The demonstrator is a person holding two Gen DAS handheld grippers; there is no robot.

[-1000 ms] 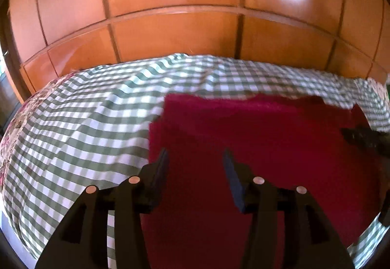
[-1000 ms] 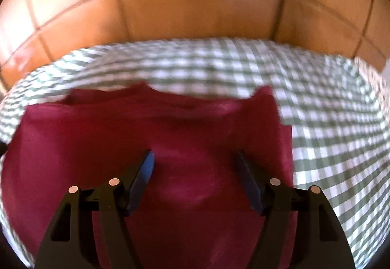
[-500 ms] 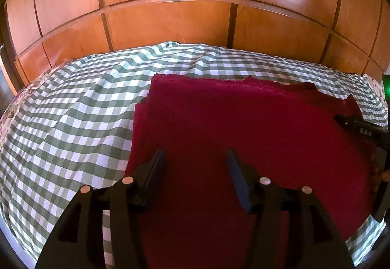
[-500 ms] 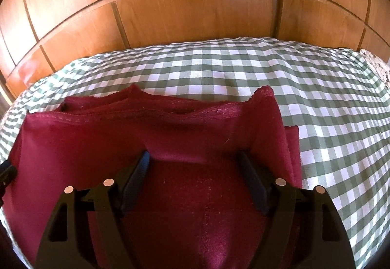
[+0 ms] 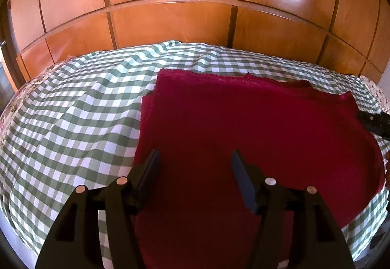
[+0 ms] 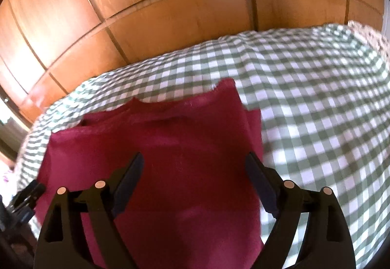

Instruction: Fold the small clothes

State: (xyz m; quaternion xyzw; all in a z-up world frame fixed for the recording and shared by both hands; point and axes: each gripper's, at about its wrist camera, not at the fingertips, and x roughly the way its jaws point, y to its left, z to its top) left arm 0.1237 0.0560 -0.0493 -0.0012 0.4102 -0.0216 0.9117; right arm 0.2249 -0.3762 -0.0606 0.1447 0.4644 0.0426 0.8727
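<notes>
— Left wrist view: what is it showing you?

— My left claw (image 5: 195,159) is hanging released, fingers spread wide, gripping nothing. Beneath it the dark red cloth (image 5: 256,127) is lying folded in layers on the green-and-white checked sheet (image 5: 73,122). An under-layer is peeking out along the cloth's left edge.

— And your other claw?

— My right claw (image 6: 192,166) is also gaping, jaws parted over the same red cloth (image 6: 170,147), close above it; whether it is touching, I cannot tell. That view is tilting and blurring a little. The cloth's far edge is lying ragged and uneven there, one corner poking up.

— What is standing behind?

— Wooden panels (image 5: 170,20) are rising just past the checked sheet (image 6: 316,110), catching bright glare.
</notes>
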